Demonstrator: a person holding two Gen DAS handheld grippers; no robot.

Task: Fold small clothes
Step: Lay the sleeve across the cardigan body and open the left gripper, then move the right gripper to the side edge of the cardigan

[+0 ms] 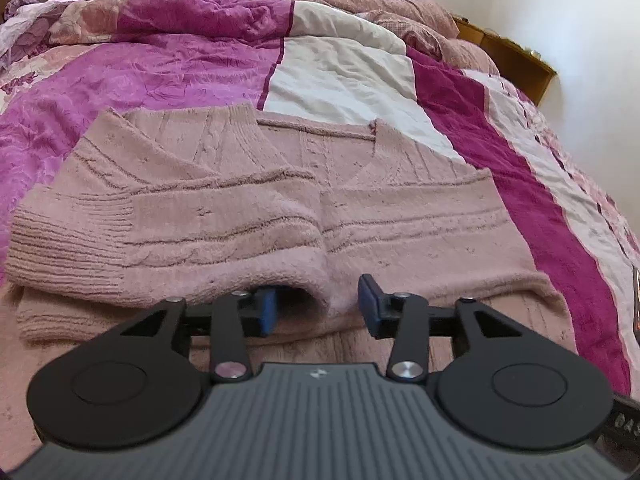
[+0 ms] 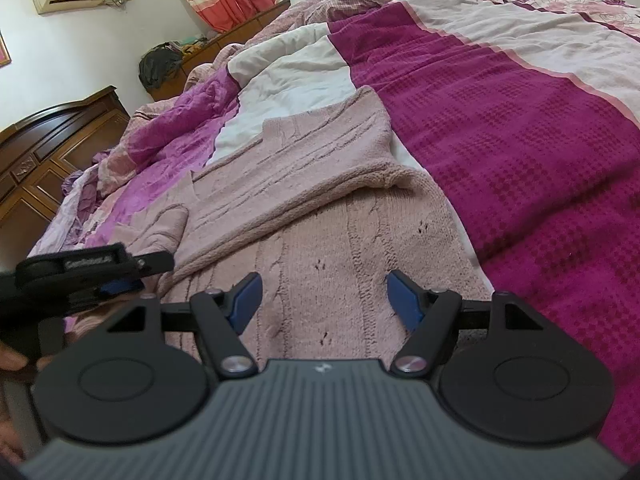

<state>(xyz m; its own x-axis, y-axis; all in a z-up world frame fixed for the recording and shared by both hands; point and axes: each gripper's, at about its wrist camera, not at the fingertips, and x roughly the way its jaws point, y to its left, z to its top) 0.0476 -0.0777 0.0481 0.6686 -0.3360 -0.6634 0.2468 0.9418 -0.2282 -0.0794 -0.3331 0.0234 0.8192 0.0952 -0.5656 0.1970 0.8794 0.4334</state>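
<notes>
Pink knitted sweater (image 1: 280,208) lies on the bed (image 1: 160,72); left gripper (image 1: 316,308) let go, folded sleeve end between its jaws; right gripper (image 2: 326,300) open over it.

Each of our grippers, left (image 1: 320,308) and right (image 2: 324,300), has a ribbed grey housing, black disc-shaped hinges, silver screws, black linkage arms and blue finger pads (image 2: 404,300).

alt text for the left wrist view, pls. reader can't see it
A pink knitted sweater lies partly folded on a bed, a sleeve folded across its front. The left gripper sits low at the sweater's near edge, jaws open, with the sleeve's cuff end between its blue pads. Behind is a magenta, purple and white quilt.
</notes>
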